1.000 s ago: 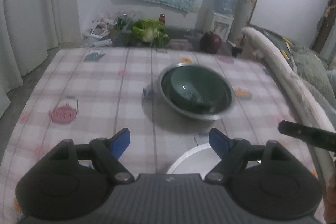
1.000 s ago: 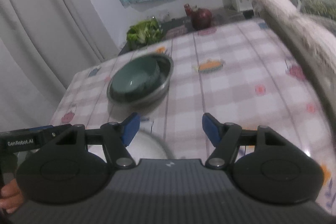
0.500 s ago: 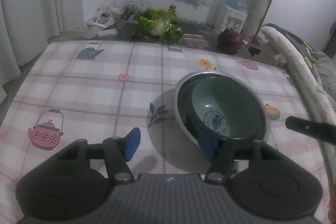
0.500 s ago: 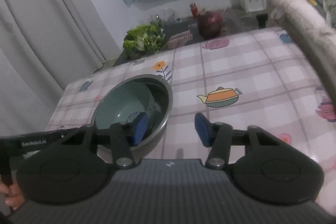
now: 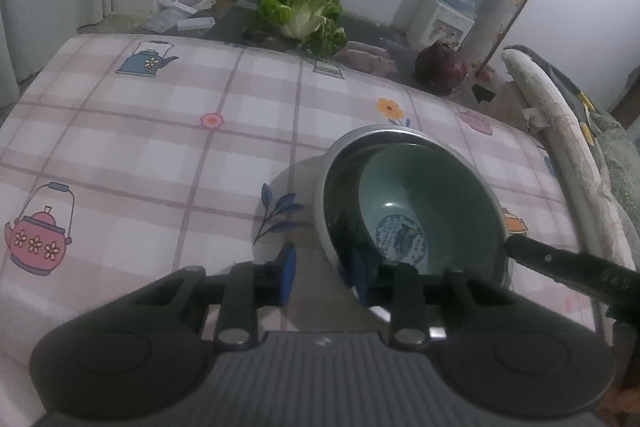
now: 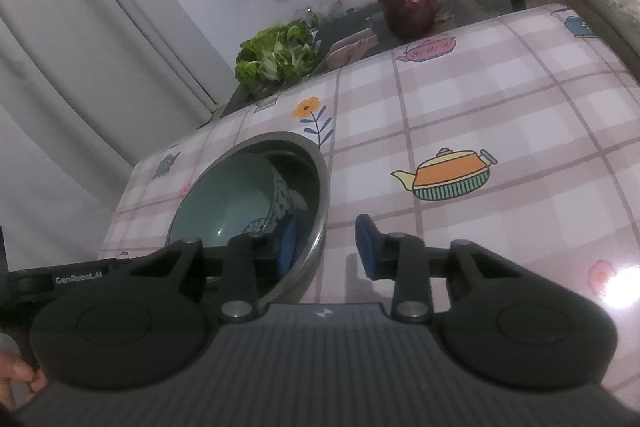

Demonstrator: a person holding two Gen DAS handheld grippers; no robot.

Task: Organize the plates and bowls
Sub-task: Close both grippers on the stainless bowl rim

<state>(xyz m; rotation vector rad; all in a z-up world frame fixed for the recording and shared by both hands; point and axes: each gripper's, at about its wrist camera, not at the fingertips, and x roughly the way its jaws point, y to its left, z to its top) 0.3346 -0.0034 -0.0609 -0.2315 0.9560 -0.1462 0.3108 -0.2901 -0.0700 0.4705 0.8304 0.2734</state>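
Note:
A steel bowl (image 5: 325,187) stands on the checked tablecloth with a green ceramic bowl (image 5: 424,187) tilted inside it. My left gripper (image 5: 320,277) straddles the steel bowl's near left rim, one blue pad outside and one inside. Its jaws are closing, with a gap still showing beside the rim. My right gripper (image 6: 325,247) straddles the right rim of the steel bowl (image 6: 320,187), left pad inside beside the green bowl (image 6: 232,195), right pad outside. Its jaws are closing too and do not press on the rim.
Beyond the table's far edge lie a lettuce head (image 5: 304,13) and a dark red round vegetable (image 5: 440,71). A water dispenser (image 5: 448,23) stands at the back wall. A pale padded roll (image 5: 560,131) runs along the table's right side. Curtains (image 6: 80,47) hang on the left.
Both grippers came forward and down onto the steel bowl, and their jaws narrowed around its rim. The white dish seen near the bottom edge is out of view now.

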